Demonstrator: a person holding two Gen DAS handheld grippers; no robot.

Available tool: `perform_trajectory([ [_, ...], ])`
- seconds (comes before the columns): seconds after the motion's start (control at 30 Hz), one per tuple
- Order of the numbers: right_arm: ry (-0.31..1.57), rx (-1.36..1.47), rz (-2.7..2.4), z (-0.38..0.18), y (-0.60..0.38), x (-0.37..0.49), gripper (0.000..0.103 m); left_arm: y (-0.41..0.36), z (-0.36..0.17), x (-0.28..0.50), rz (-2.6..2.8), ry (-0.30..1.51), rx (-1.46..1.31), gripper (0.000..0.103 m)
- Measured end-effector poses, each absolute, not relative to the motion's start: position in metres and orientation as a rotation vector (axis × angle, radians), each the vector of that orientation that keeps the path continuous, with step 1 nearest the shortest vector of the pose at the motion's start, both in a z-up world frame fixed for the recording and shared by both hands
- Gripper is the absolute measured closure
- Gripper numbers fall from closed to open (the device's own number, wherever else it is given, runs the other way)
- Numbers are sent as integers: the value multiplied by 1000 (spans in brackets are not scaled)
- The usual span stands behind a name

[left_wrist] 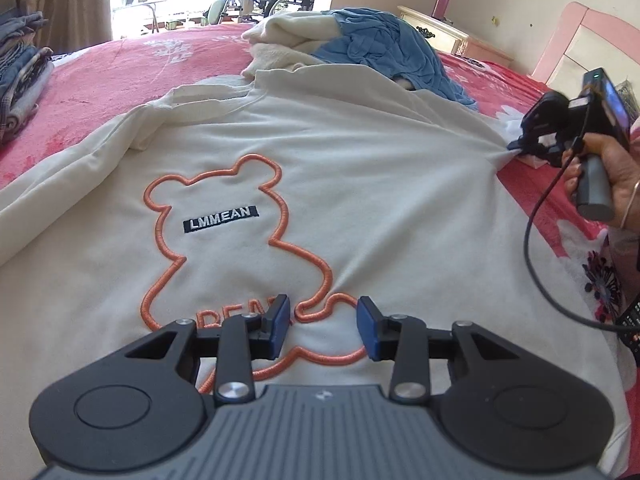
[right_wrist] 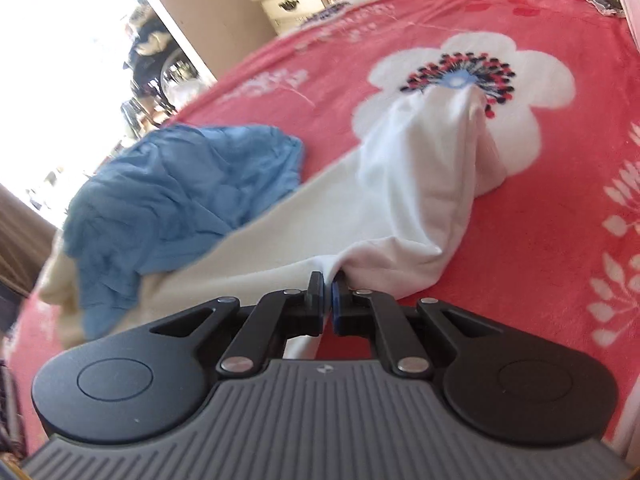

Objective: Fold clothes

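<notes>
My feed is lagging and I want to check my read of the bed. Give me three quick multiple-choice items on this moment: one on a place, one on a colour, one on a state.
1. Where does the blue garment lie?
A. beyond the sweatshirt's collar, on the far pile
B. under the left gripper
C. on the nightstand

2. What colour is the bear outline on the sweatshirt?
A. navy
B. orange
C. green

3. How does the right gripper stand?
A. wide open above the blanket
B. shut on nothing
C. shut on the sweatshirt

Key:
1 A: the left wrist view shows it heaped past the collar.
2 B: the stitched line is orange on cream cloth.
3 C: its pads pinch a fold of cream cloth near the sleeve, while the left gripper hangs open over the bear.
</notes>
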State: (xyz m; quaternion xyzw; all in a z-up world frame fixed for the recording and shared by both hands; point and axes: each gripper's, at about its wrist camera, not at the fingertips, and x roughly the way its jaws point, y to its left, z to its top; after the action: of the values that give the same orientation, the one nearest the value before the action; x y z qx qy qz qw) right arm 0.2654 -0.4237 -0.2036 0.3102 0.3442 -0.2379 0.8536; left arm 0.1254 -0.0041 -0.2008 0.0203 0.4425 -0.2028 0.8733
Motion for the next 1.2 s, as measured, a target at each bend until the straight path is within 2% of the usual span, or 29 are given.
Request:
perform_trajectory([
  [0.13, 731, 708, -522, -217, -427, 261, 98, -4, -201, 123, -428, 914, 55, 65],
  [0.2, 730, 795, -523, -216, -428, 250, 91, -3, -201, 121, -428, 911, 46, 65],
  [0.27, 759, 879, -522, -212, -425, 234, 73, -1, -200, 121, -423, 914, 27, 65],
  [0.37, 848, 810, -463, -198, -401, 214, 69, 3, -196, 120, -416, 931, 1, 65],
  [0.6, 844, 391, -199, -160, -321, 182, 68, 33, -178, 102, -341, 922, -17, 64],
  [0.73, 876, 150, -1, -172, -281, 183, 68, 70, -176, 87, -239, 944, -90, 64],
  [0.8, 984, 45, -43, -194, -276, 191, 70, 93, -177, 79, -185, 953, -139, 64],
  [0.83, 999, 65, -80, -196, -281, 195, 68, 106, -178, 76, -156, 959, -159, 64],
  [0.97, 978, 124, -148, -180, -280, 203, 69, 152, -181, 68, -63, 961, -213, 64],
  [1.2, 836, 11, 262, -148, -169, 214, 69, 194, -184, 78, -3, 907, -296, 64],
])
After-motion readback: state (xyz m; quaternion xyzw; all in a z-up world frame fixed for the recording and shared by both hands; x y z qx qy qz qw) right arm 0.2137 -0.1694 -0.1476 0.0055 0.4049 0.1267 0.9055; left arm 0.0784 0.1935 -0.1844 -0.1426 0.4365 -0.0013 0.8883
